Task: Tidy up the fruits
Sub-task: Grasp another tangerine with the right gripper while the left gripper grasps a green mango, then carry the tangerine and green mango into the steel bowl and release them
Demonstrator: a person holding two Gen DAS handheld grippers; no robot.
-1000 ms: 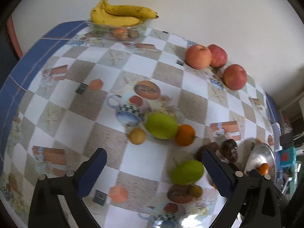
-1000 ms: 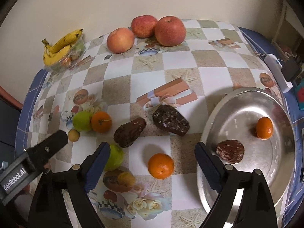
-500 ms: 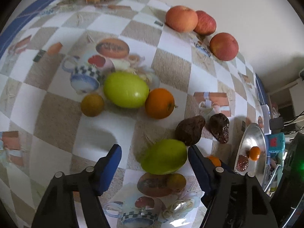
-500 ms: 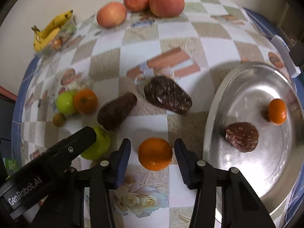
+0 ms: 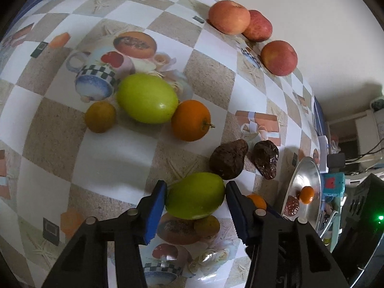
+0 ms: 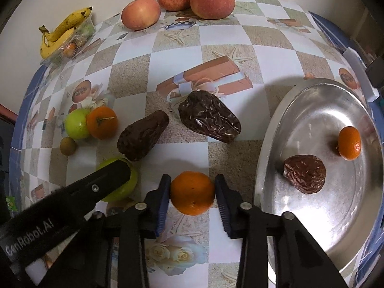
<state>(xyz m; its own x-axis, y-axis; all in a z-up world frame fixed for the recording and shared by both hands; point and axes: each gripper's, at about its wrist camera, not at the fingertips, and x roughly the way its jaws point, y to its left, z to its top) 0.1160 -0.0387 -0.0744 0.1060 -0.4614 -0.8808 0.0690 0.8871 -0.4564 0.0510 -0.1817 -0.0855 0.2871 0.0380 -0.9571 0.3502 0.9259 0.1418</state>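
A checkered cloth (image 6: 216, 48) printed with gift boxes, cups, roses and starfish is covering the surface. A white strip (image 6: 360, 72) is lying along the cloth's right edge, with a dark block (image 6: 376, 72) sitting just beyond it. A plain pale wall (image 5: 312, 12) is rising behind the surface. A teal box (image 5: 333, 186) with a red patch is standing off the right side, cables trailing behind it.

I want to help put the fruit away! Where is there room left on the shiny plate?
The silver plate holds only a small orange and a brown fruit. Its near half and far end look bare. The table left of it is crowded with fruit.
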